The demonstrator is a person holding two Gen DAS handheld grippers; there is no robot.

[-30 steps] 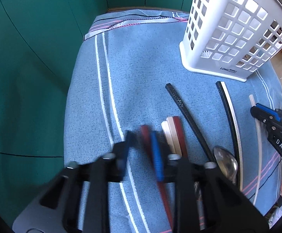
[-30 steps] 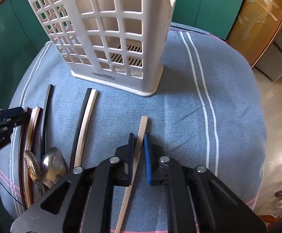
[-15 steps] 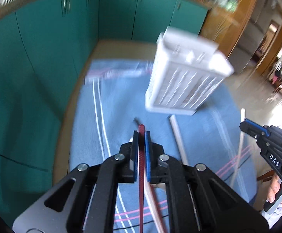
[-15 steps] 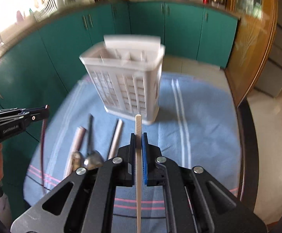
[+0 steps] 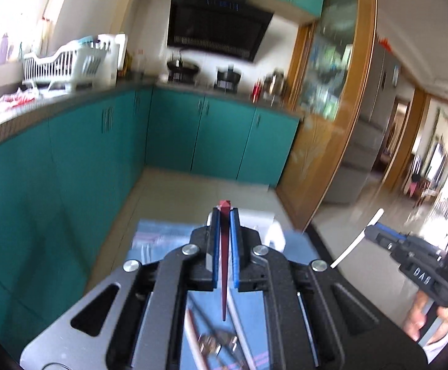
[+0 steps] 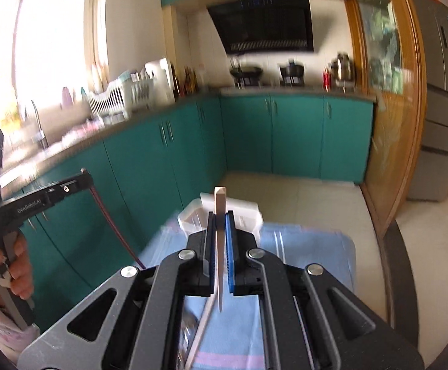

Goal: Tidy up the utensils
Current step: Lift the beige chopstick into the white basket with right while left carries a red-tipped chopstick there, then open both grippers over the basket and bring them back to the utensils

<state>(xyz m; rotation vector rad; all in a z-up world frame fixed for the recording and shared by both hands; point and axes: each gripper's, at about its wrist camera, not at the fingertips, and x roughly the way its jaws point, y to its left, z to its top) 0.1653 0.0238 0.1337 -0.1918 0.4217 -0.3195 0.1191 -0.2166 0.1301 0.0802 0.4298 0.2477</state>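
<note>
White basket (image 6: 248,212) stood on blue cloth (image 6: 310,246), contents unseen. Left gripper (image 5: 224,215) fingers pinched red chopstick (image 5: 224,265); right gripper (image 6: 220,219) fingers pinched pale chopstick (image 6: 219,246). Teal cabinets (image 6: 295,135) behind.

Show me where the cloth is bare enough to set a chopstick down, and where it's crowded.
Bare: the cloth right of the basket, out to its edge. The striped strip left of the basket looks bare too, though blurred. Crowded: the near part, where a spoon and chopsticks lie.
</note>
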